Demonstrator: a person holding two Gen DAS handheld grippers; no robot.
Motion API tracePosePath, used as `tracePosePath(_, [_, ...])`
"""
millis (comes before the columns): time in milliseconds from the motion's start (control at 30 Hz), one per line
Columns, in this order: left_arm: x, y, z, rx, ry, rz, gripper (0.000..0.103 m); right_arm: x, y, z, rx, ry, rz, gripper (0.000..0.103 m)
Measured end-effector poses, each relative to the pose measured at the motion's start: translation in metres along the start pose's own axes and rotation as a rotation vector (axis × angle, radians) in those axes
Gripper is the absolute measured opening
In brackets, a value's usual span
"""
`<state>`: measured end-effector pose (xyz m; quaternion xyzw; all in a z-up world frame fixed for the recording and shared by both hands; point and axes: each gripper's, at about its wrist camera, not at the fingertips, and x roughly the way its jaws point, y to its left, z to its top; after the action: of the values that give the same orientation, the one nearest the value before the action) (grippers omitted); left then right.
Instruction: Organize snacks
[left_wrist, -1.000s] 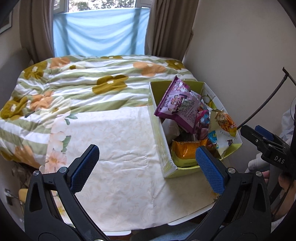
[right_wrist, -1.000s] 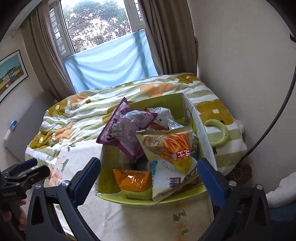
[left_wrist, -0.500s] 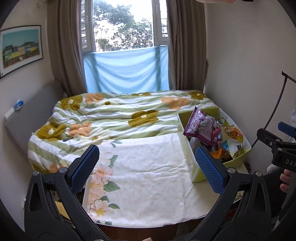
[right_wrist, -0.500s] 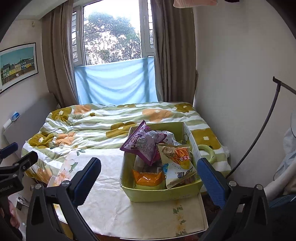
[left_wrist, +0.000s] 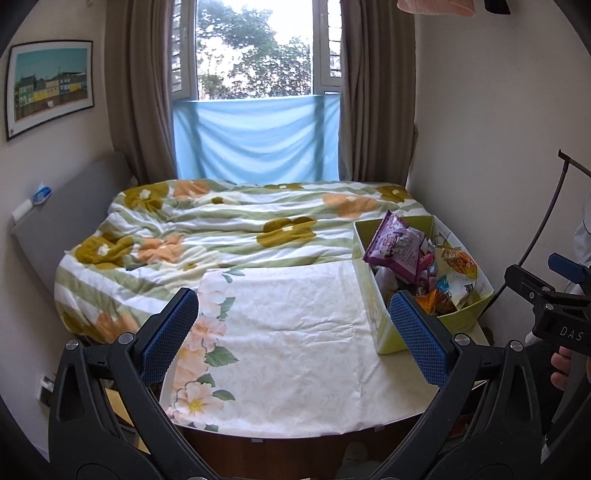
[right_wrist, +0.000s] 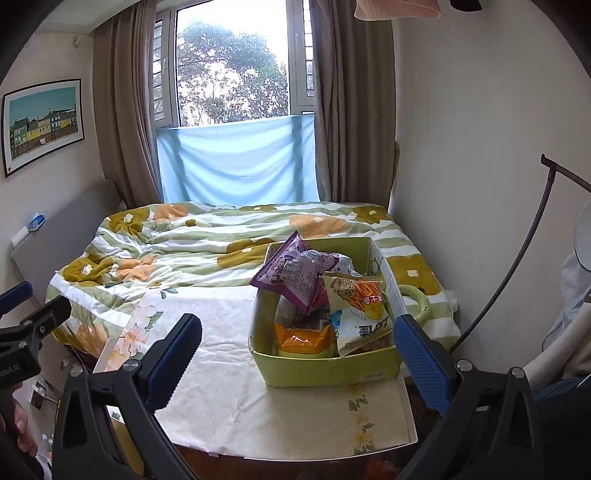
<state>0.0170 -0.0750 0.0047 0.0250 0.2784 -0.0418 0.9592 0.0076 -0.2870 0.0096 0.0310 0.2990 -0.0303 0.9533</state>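
A yellow-green cardboard box stands on the right part of the table, also in the left wrist view. It holds several snack bags: a purple bag on top, a fries bag, an orange bag. The purple bag shows in the left wrist view too. My left gripper is open and empty, held back above the table's near edge. My right gripper is open and empty, in front of the box and apart from it.
The table carries a white floral cloth. Behind it is a bed with a flowered quilt, then a window with curtains. A wall stands on the right. A green ring lies on the bed beside the box.
Both grippers have pulled back and tilted up from the box; the box looks smaller and the window and room have come into view. Both stay open.
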Motion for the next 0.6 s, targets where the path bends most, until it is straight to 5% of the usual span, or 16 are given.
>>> tracePosePath(600, [0.0032, -0.0034, -0.0003, 0.006, 0.002, 0.012, 0.103, -0.0027, 0.0027, 0.0019, -0.005, -0.001, 0.011, 0.103])
